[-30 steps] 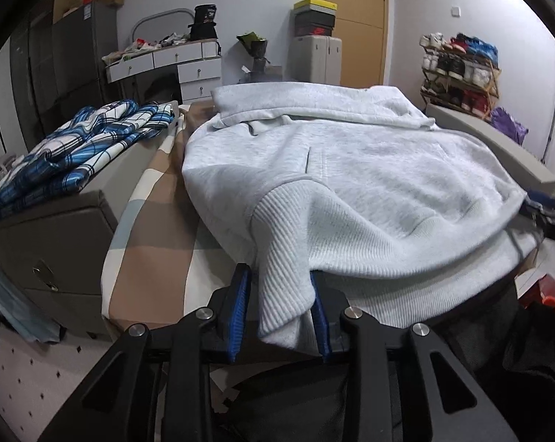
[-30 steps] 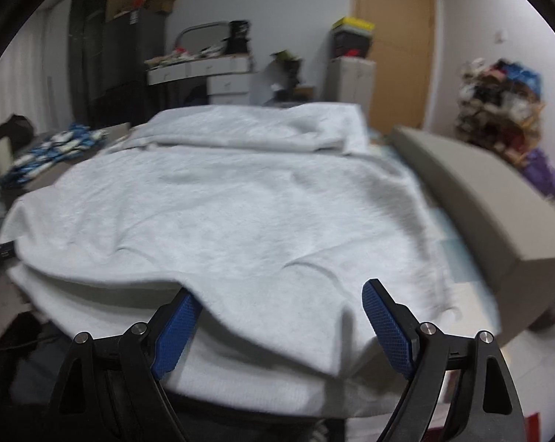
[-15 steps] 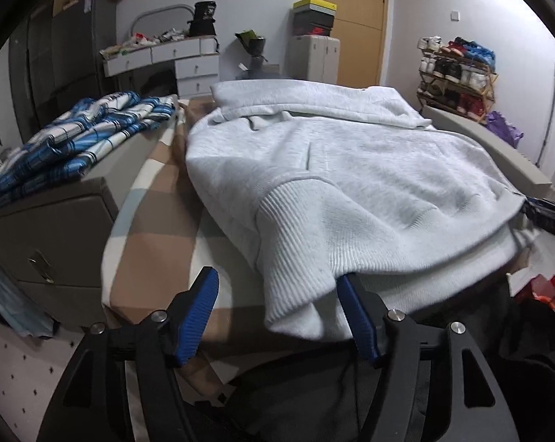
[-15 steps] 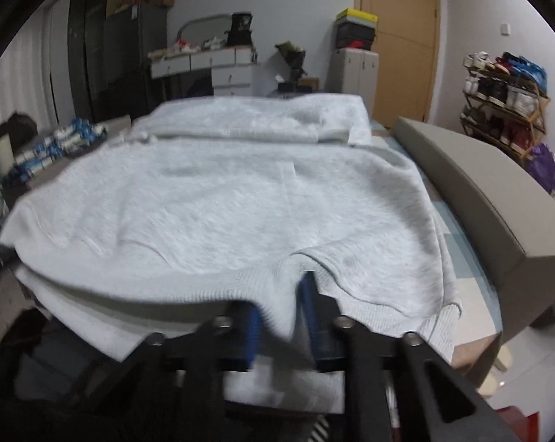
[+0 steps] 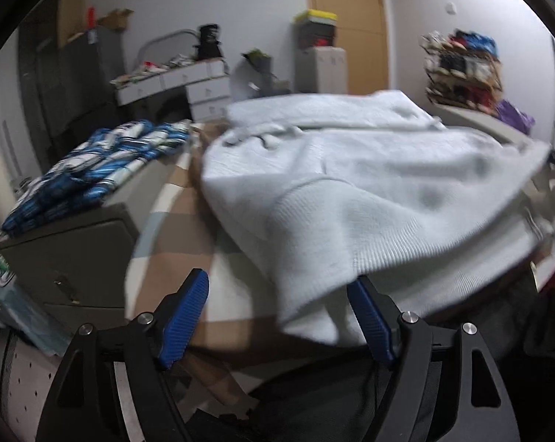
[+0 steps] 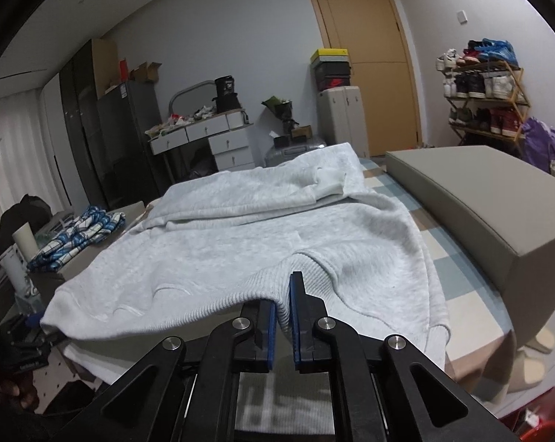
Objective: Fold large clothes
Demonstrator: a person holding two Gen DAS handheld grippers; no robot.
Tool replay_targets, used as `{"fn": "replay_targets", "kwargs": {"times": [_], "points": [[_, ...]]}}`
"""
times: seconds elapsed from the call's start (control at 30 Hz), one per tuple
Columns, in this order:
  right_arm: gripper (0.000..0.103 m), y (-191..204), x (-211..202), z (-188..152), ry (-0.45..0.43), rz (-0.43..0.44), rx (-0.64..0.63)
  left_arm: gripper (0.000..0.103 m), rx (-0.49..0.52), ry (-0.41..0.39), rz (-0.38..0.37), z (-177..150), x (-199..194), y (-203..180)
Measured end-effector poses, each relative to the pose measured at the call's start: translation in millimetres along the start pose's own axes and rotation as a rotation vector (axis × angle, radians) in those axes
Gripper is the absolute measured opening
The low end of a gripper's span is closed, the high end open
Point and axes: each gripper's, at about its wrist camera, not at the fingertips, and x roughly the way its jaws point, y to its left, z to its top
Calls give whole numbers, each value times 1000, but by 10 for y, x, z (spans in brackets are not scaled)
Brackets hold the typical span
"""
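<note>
At the lower centre, the right tongs (image 6: 284, 316) are clenched on the hem of the grey sweatshirt (image 6: 240, 243). The left tongs (image 5: 277, 316) are released, its ribbed corner (image 5: 314, 294) hanging between them.

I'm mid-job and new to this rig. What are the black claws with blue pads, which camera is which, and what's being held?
Each picture comes from a camera on a hand-held claw, looking along its fingers. In the left view, the left claw is open, with the grey sweatshirt hem hanging between its pads, unpinched. In the right view, the right claw is shut on the sweatshirt's ribbed hem. The sweatshirt lies spread on a checked bed cover. A blue plaid shirt lies off to the left.
</note>
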Motion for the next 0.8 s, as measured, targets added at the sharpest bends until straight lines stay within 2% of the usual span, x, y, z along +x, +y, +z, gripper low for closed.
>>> {"fn": "replay_targets", "kwargs": {"times": [0.07, 0.1, 0.13, 0.23, 0.3, 0.37, 0.4, 0.47, 0.5, 0.57, 0.63, 0.73, 0.8], "points": [[6, 7, 16, 4, 4, -3, -8, 41, -4, -65, 56, 8, -61, 8], [6, 12, 7, 2, 0, -6, -12, 14, 13, -72, 80, 23, -73, -2], [6, 10, 6, -1, 3, -4, -14, 3, 20, -71, 75, 39, -78, -2], [6, 5, 20, -2, 18, -12, -22, 0, -41, -129, 59, 54, -203, 64], [7, -9, 27, -6, 30, -19, -33, 0, -48, -139, 60, 56, -265, 83], [12, -3, 50, -27, 54, -31, -68, 0, -38, -112, 54, 24, -247, 101], [15, -5, 62, -48, 66, -36, -89, 0, -40, -96, 59, -14, -209, 125], [28, -22, 101, -98, 119, -31, -130, 0, -55, -50, 58, -77, -106, 168], [40, -40, 132, -120, 156, -35, -147, 0, -70, -34, 53, -104, -73, 194], [46, -137, 159, -174, 218, -18, -163, 0, -92, -17, 41, -113, -33, 234], [51, -261, 159, -207, 259, -52, -175, 0, -92, -27, 37, -98, -57, 237], [59, -481, 41, -205, 237, -141, -175, 0, -89, -29, 38, -103, -57, 224], [65, -558, -65, -161, 193, -157, -167, 0, -99, -23, 33, -112, -54, 234]]}}
